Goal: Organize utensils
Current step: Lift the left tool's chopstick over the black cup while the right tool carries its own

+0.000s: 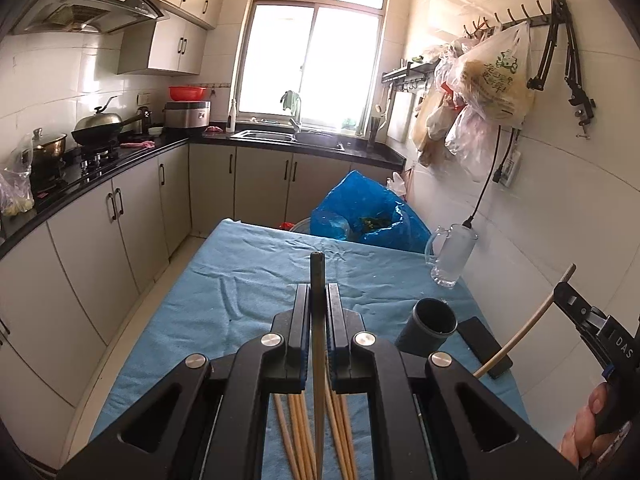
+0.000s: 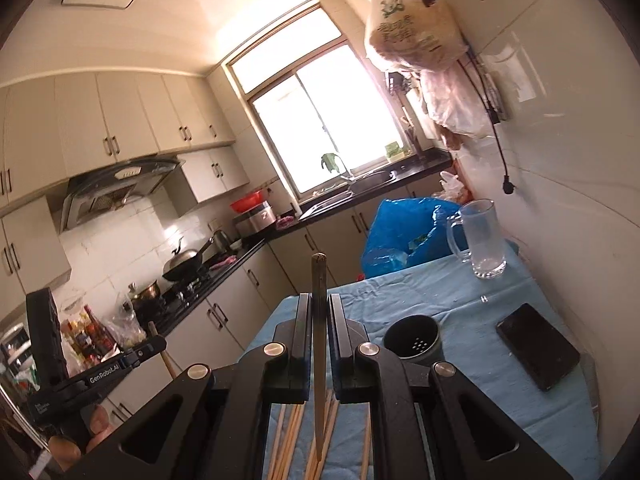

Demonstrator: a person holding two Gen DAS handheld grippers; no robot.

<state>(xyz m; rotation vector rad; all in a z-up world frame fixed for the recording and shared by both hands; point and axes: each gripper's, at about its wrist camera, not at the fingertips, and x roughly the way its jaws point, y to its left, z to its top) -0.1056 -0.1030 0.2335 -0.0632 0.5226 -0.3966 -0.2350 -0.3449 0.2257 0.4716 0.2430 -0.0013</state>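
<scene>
Each gripper held one chopstick. The left gripper (image 1: 318,292) was clamped on a single chopstick (image 1: 318,272) that stood up between its closed jaws, its dark tip poking out above them. The right gripper (image 2: 319,300) was closed the same way on its own chopstick (image 2: 319,276), which also rose straight up past the jaws. Seen from the left side, that second stick ran pale and slanted above the tabletop, gripped near its upper end.

Below both grippers a loose pile of chopsticks (image 1: 298,432) lay on the blue cloth (image 1: 240,280) at the near edge of the tabletop; I could make out several but could not count them, since the gripper bodies hid most of the pile.

One dark round utensil holder (image 2: 414,340) stood upright just to the right of the grippers, open mouth up, with small drain holes visible in its bottom. Just beside it lay one black phone (image 2: 536,346), flat on the cloth. Farther back near the wall stood one clear glass mug (image 2: 480,240), and behind the tabletop bulged one blue plastic bag (image 1: 360,208).

A thumb and fingers (image 1: 588,428) gripped the right gripper's handle.
</scene>
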